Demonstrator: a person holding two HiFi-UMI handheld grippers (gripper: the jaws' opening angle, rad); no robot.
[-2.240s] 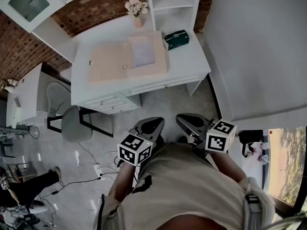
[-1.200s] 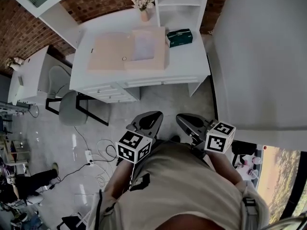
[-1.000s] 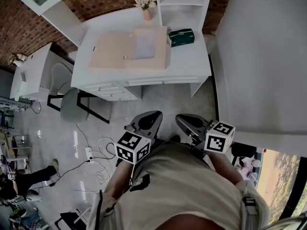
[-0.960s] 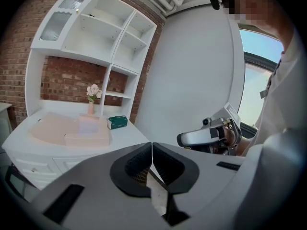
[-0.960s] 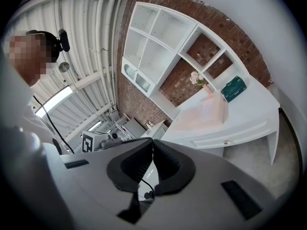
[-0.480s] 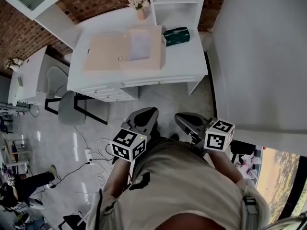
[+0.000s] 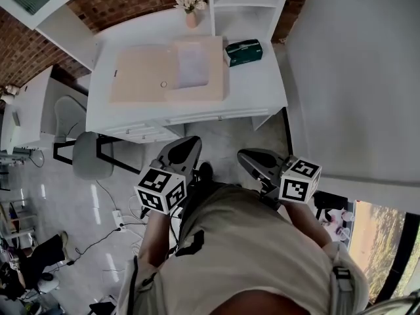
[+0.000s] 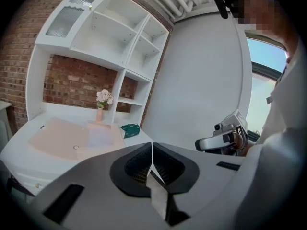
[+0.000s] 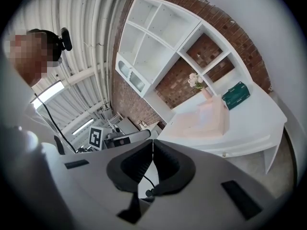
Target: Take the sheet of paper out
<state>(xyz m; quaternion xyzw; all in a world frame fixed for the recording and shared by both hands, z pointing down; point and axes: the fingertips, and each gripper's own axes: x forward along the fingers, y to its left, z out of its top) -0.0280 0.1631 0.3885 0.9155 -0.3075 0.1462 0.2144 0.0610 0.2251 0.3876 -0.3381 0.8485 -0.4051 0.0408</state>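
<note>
The person has stepped closer: the desk (image 7: 257, 87) sits nearer than a moment ago, and the left gripper (image 7: 184, 147) has swung forward toward it, ahead of the right gripper (image 7: 249, 157). Both pairs of jaws are pressed together with nothing between them. The sheet of paper (image 7: 193, 64) lies on the right half of the open beige folder (image 7: 139, 77), untouched. The grippers are short of the folder, so the approach seems unfinished, and the jaws must part before any grasp.
</note>
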